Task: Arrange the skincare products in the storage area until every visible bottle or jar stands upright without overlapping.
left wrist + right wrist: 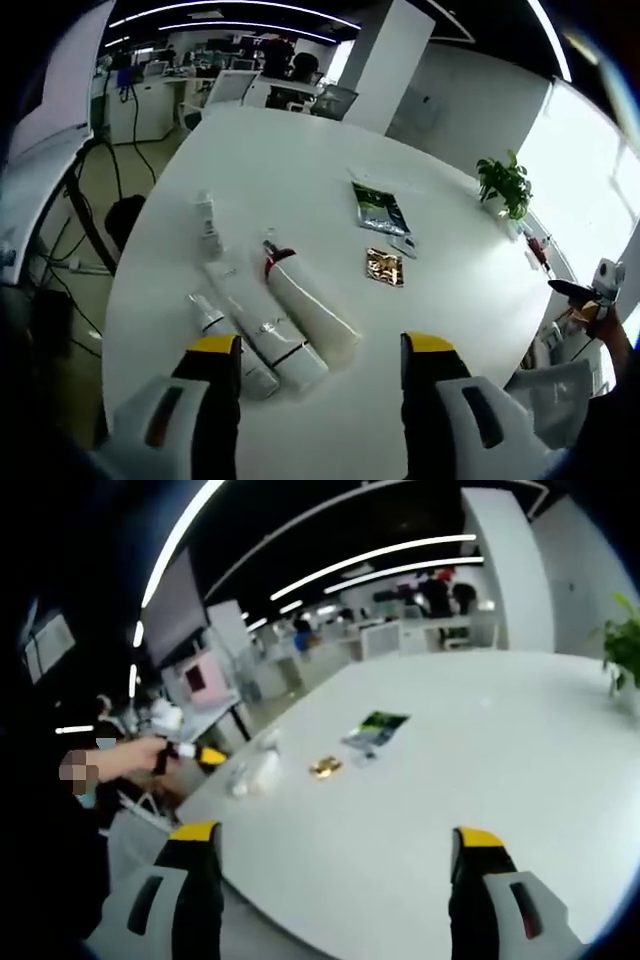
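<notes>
Left tongs (320,350) released above white worktop (300,170); white plastic tubes (270,335) lie flat just ahead. Right tongs (335,845) released, holding nothing.

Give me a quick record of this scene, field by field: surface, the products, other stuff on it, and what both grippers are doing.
surface: white table
products: white tubes lying flat, close together; small bottle beyond them
other items: green packet, gold packet, potted plant
left gripper: open, empty, above the tubes
right gripper: open, empty, away from the products
progress: tubes not yet upright
</notes>
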